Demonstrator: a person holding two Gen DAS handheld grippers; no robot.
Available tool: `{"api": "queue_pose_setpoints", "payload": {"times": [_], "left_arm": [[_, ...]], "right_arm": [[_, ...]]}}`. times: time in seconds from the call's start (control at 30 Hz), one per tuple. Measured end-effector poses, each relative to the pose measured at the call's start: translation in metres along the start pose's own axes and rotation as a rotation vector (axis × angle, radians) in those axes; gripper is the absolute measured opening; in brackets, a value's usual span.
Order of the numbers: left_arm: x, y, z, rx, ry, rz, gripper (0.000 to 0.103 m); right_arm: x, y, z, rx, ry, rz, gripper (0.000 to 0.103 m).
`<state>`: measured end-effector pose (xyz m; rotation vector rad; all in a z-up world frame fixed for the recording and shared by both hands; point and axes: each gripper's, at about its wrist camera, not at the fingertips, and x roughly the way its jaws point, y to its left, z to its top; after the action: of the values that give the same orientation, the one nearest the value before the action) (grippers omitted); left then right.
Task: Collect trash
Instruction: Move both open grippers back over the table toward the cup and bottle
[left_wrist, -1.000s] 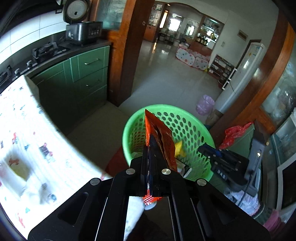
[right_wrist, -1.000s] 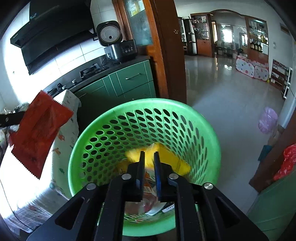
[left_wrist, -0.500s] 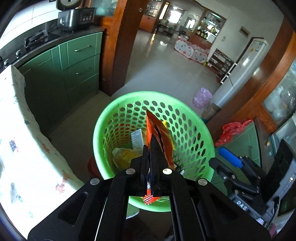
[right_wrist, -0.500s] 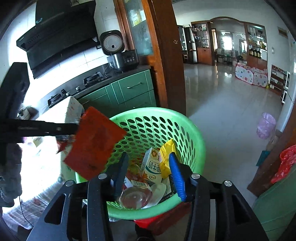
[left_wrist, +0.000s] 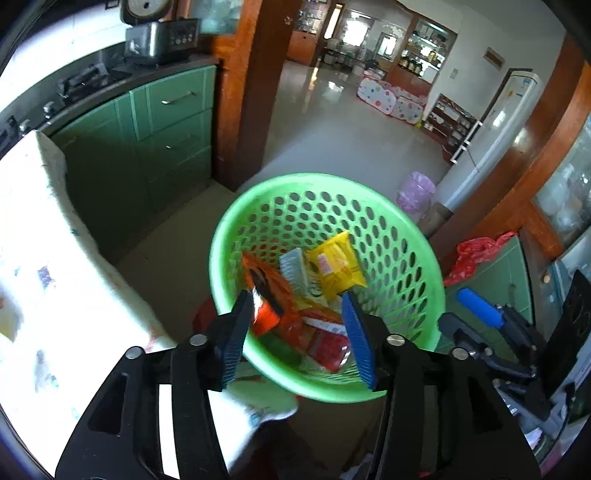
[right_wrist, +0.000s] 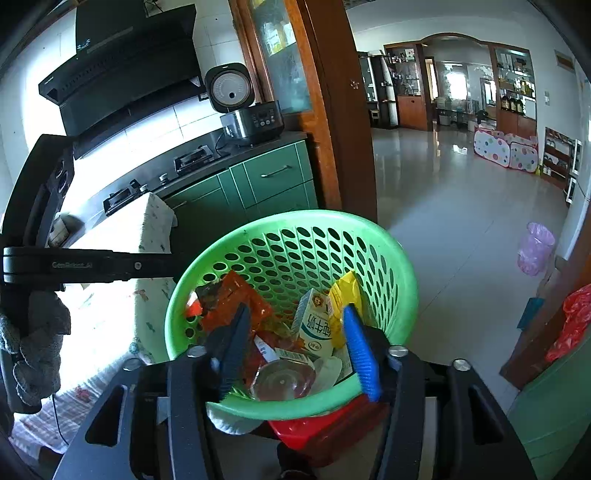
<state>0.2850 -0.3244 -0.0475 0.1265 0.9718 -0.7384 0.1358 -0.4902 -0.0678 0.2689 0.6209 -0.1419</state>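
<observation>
One green basket (left_wrist: 402, 240) at picture middle, trash inside: one orange wrapper (left_wrist: 267, 291), one yellow packet (left_wrist: 336, 264), one milk carton (right_wrist: 314, 325). Left tongs (left_wrist: 295, 314), right tongs (right_wrist: 295, 334) both opening, gripping nothing. Green cupboards (left_wrist: 166, 140) upper left.

Both fisheye views bend straight lines hard toward the edges, and a black vignette rounds off every corner. Daylight comes from the bright far room, leaving a white sheen on the tiled floor (left_wrist: 343, 122). The patterned cloth (left_wrist: 40, 266) at the left is blown out to near white in both views, its print barely readable. The white wall tiles (right_wrist: 155, 122) glare as well. The green cabinets (left_wrist: 155, 147) sit in deep shadow in the left view. The green basket (right_wrist: 399, 258) is evenly lit and sharp. The orange wrapper (left_wrist: 267, 295) looks slightly smeared. The far room is soft.
</observation>
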Motion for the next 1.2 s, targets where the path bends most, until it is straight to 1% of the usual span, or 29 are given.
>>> {"api": "queue_pose_setpoints", "payload": {"times": [0.07, 0.1, 0.17, 0.27, 0.33, 0.4, 0.47, 0.57, 0.77, 0.97, 1.1, 1.2], "left_arm": [[-0.011, 0.007, -0.004, -0.002, -0.013, 0.021, 0.053], [-0.017, 0.011, -0.007, -0.006, -0.021, 0.031, 0.056], [-0.029, 0.020, -0.012, -0.018, -0.039, 0.052, 0.059], [-0.047, 0.036, -0.020, -0.038, -0.060, 0.080, 0.062], [-0.061, 0.049, -0.026, -0.052, -0.076, 0.092, 0.063], [-0.074, 0.061, -0.031, -0.068, -0.091, 0.125, 0.065], [-0.085, 0.073, -0.037, -0.083, -0.103, 0.146, 0.066], [-0.104, 0.093, -0.046, -0.108, -0.122, 0.198, 0.069], [-0.140, 0.141, -0.065, -0.160, -0.146, 0.287, 0.070], [-0.173, 0.195, -0.088, -0.217, -0.154, 0.377, 0.071], [-0.194, 0.225, -0.101, -0.245, -0.155, 0.431, 0.071], [-0.208, 0.242, -0.111, -0.248, -0.155, 0.464, 0.071]], "right_arm": [[-0.001, 0.004, 0.000, -0.005, 0.000, 0.009, 0.058], [-0.001, 0.004, 0.000, -0.005, 0.000, 0.009, 0.062], [-0.002, 0.011, 0.000, -0.014, 0.003, 0.019, 0.064], [-0.004, 0.025, 0.000, -0.038, 0.000, 0.034, 0.071], [-0.004, 0.035, 0.001, -0.053, -0.003, 0.053, 0.073], [-0.005, 0.045, 0.002, -0.066, -0.006, 0.067, 0.076], [-0.004, 0.058, 0.004, -0.081, -0.004, 0.094, 0.078], [-0.002, 0.077, 0.005, -0.108, 0.004, 0.133, 0.079], [0.006, 0.122, 0.006, -0.169, 0.026, 0.209, 0.081], [0.019, 0.171, 0.006, -0.248, 0.053, 0.279, 0.082], [0.030, 0.205, 0.011, -0.285, 0.081, 0.331, 0.082], [0.039, 0.233, 0.015, -0.327, 0.103, 0.365, 0.082]]}}
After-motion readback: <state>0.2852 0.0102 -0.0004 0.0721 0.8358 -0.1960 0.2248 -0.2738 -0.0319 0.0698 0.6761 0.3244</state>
